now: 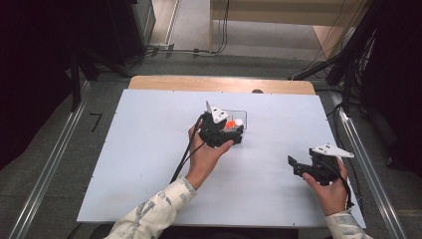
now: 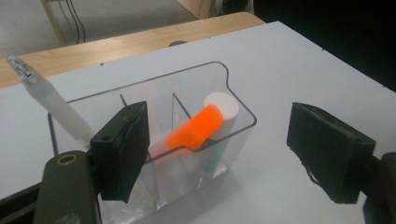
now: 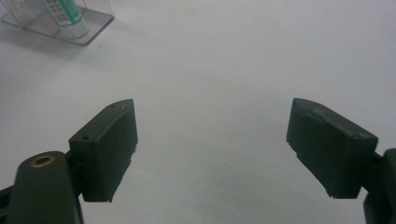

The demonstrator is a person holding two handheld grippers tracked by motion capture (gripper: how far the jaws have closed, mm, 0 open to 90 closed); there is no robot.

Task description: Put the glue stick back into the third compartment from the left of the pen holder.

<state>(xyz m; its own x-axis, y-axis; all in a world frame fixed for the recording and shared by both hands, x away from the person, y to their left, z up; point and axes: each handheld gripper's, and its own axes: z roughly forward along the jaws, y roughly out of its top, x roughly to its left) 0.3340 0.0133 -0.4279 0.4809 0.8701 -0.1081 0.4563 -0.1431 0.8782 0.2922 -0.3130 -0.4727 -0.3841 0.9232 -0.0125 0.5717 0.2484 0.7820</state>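
A clear plastic box (image 2: 235, 95) with compartments stands on the white board (image 1: 149, 149). An orange marker (image 2: 196, 128) leans in it against a white cylinder (image 2: 222, 104), and a frosted tube (image 2: 46, 95) sticks out at its left. My left gripper (image 2: 224, 135) is open, its jaws wide on either side of the box's near corner without touching it. From above, the left gripper (image 1: 235, 134) sits right at the box (image 1: 242, 113). My right gripper (image 3: 210, 126) is open over bare board, and it (image 1: 294, 165) rests low at the right, well apart from the box (image 3: 88, 32).
The white board lies on a wooden table (image 1: 219, 83) whose far edge shows behind it. Metal rails (image 1: 50, 164) run along both sides on the floor. Dark stands and cables (image 1: 343, 64) crowd the back right.
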